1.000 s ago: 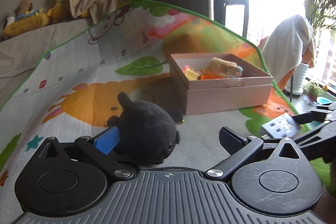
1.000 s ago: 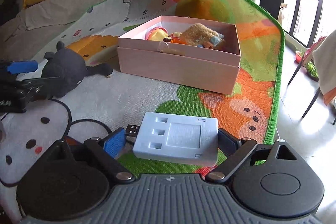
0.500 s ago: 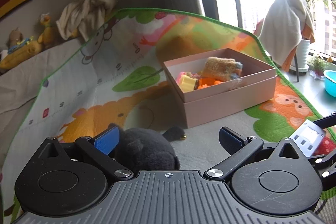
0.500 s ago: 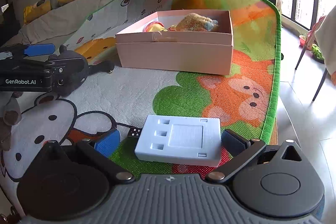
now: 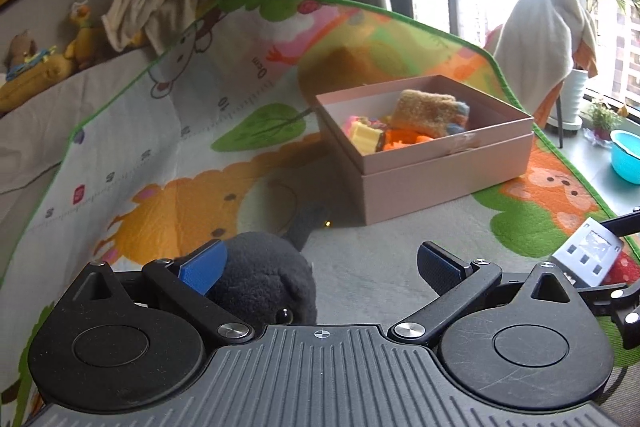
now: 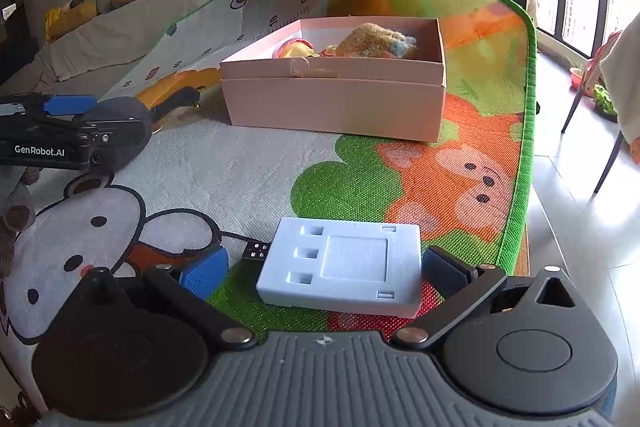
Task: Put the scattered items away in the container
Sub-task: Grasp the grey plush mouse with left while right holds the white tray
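- Left tongs [image 5: 320, 267] are spread wide; the black plush [image 5: 260, 275] is touched only by the blue pad, its lower half hidden behind the tool body.
- Pink box [image 6: 336, 95] sits further back on the play mat [image 6: 248, 171], contents partly cut off by its walls.
- Right tongs [image 6: 324, 267] gaping around the pale blue block [image 6: 344, 263], nothing clamped.

"GenRobot.AI" marks the left gripper [image 6: 86, 119]; "0cm" and "10" mark the play mat [image 6: 240, 179].
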Demonstrator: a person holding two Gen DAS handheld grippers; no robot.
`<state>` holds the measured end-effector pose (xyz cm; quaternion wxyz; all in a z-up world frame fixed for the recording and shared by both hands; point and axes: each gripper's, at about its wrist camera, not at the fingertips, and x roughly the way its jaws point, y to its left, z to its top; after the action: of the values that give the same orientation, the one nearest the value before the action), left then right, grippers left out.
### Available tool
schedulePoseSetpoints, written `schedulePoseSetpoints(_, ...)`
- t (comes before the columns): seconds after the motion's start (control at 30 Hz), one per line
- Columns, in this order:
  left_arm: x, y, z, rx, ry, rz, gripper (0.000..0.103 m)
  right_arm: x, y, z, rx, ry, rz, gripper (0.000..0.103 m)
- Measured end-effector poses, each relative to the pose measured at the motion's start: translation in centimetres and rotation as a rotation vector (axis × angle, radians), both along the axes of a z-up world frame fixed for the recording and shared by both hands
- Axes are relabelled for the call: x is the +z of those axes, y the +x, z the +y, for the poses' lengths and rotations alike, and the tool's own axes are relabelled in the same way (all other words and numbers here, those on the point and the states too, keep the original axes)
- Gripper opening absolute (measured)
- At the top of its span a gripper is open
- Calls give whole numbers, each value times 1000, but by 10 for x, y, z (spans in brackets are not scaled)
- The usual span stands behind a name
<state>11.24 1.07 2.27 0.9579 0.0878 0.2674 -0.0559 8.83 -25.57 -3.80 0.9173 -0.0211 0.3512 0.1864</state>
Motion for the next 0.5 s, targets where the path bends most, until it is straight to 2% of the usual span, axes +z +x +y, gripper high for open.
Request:
schedulePoseSetpoints(0.17, -13, 0, 36, 79, -54, 94, 103, 0, 0, 2, 0, -13, 1, 103)
schedulePoseSetpoints(0.27, -19, -5, 51, 125, -73, 120, 103, -1, 0, 5, 3, -34, 1, 103)
schedulePoseSetpoints(0.43, -14, -20, 61, 176, -14, 91, 103, -1, 1, 10, 7, -66, 0, 103)
schedulePoseSetpoints(0.5, -3, -28, 58, 119, -39, 50, 103, -1, 1, 9, 8, -67, 0, 103)
